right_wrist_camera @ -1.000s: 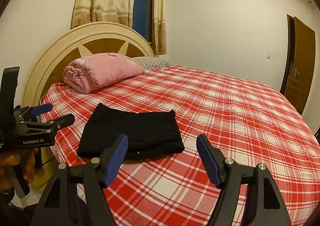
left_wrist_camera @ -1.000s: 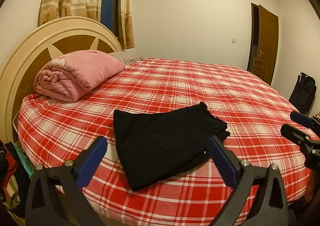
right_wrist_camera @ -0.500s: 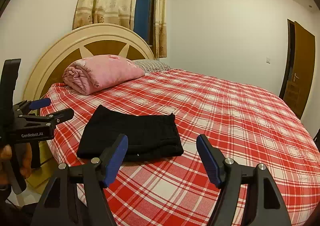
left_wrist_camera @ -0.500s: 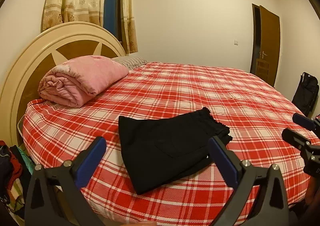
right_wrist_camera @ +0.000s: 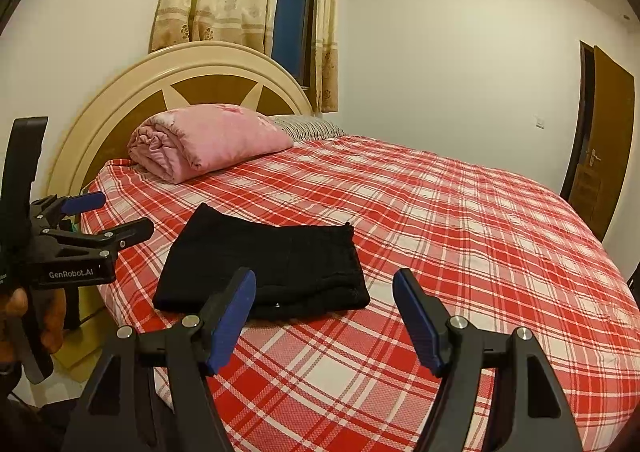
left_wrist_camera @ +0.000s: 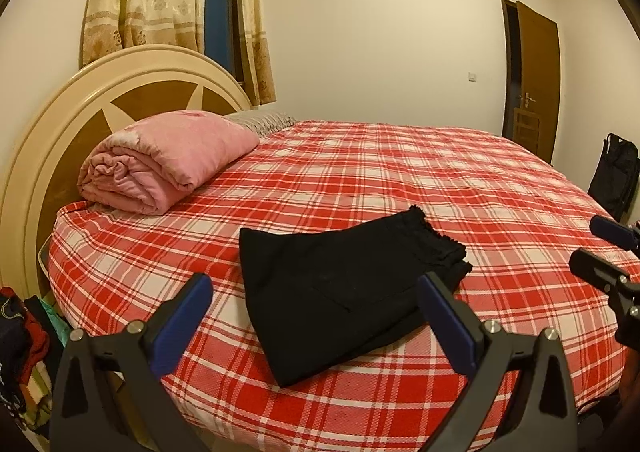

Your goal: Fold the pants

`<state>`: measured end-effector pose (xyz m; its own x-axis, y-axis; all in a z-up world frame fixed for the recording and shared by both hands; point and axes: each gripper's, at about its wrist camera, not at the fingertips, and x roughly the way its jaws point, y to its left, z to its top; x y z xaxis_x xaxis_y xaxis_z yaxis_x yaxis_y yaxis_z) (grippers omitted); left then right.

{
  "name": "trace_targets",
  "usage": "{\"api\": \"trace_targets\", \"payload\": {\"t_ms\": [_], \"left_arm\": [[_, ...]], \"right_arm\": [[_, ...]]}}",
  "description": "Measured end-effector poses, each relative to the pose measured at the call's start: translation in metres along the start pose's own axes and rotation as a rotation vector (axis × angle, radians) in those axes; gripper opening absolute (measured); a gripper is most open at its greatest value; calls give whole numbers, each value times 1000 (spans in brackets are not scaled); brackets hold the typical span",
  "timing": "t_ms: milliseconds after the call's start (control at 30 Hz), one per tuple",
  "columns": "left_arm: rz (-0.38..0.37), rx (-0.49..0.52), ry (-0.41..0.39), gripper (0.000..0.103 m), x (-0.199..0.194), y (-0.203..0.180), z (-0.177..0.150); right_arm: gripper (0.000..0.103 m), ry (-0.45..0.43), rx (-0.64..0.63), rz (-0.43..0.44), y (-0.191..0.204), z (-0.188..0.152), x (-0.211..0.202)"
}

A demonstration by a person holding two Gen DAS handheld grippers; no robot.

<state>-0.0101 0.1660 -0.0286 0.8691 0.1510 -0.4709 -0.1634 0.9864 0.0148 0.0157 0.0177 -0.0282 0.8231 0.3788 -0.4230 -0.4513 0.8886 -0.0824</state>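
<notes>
Black pants (left_wrist_camera: 340, 284) (right_wrist_camera: 264, 264) lie folded into a compact rectangle on the red plaid bed (left_wrist_camera: 400, 179) (right_wrist_camera: 460, 219), near its front edge. My left gripper (left_wrist_camera: 316, 300) hovers open, raised off the bed and back from the pants, holding nothing. My right gripper (right_wrist_camera: 324, 292) is open too, held above the bed edge to the right of the pants. In the right wrist view the left gripper (right_wrist_camera: 116, 215) shows at far left in a hand (right_wrist_camera: 20, 316). The right gripper's fingers (left_wrist_camera: 600, 272) show at the right edge of the left wrist view.
A rolled pink quilt (left_wrist_camera: 168, 159) (right_wrist_camera: 208, 139) and a striped pillow (right_wrist_camera: 308, 127) lie by the round headboard (left_wrist_camera: 80, 99). Clothes (left_wrist_camera: 16, 344) are piled on the floor at left. A black bag (left_wrist_camera: 616, 175) stands near the brown door (left_wrist_camera: 536, 83).
Both grippers have drawn back and tilted up slightly from the bed; the pants lie unmoved. Both stay open.
</notes>
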Motion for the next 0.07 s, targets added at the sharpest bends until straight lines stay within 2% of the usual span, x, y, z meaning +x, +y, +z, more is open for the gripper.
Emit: {"api": "trace_targets", "payload": {"t_ms": [67], "left_arm": [[-6, 9, 1, 103, 1, -1, 0]], "right_arm": [[72, -1, 9, 2, -2, 1, 0]]}}
